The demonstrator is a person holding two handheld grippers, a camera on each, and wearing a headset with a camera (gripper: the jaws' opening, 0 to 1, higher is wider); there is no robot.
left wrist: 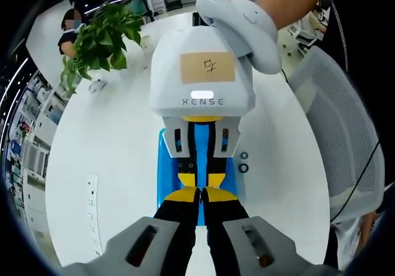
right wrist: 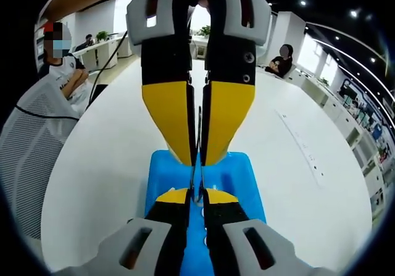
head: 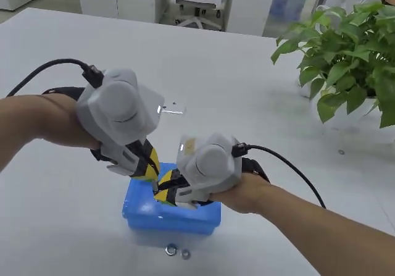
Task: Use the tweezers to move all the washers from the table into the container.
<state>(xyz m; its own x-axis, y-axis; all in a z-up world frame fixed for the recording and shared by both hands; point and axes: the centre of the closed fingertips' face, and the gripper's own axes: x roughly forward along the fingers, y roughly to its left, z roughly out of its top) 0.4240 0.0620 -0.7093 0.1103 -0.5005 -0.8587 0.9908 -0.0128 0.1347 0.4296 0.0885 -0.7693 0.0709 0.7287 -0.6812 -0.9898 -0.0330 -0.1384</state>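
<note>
A blue container [head: 145, 213] sits on the white table, and both grippers meet tip to tip above it. My left gripper [head: 153, 172] comes in from the left and my right gripper [head: 164, 191] from the right. In the right gripper view, thin metal tweezers [right wrist: 198, 141] run between my right gripper's [right wrist: 197, 197] shut jaws and on up between the left gripper's yellow fingers [right wrist: 170, 115]. My left gripper [left wrist: 200, 192] also stands shut. Two washers [head: 171, 250] lie on the table just in front of the container, also seen as washers [left wrist: 244, 162] beside the blue container [left wrist: 163, 177].
A potted plant [head: 349, 54] stands at the right of the table. A clear ruler-like strip [head: 171, 109] lies behind the grippers. Cables trail from both grippers. An office chair and cabinets stand beyond the far table edge.
</note>
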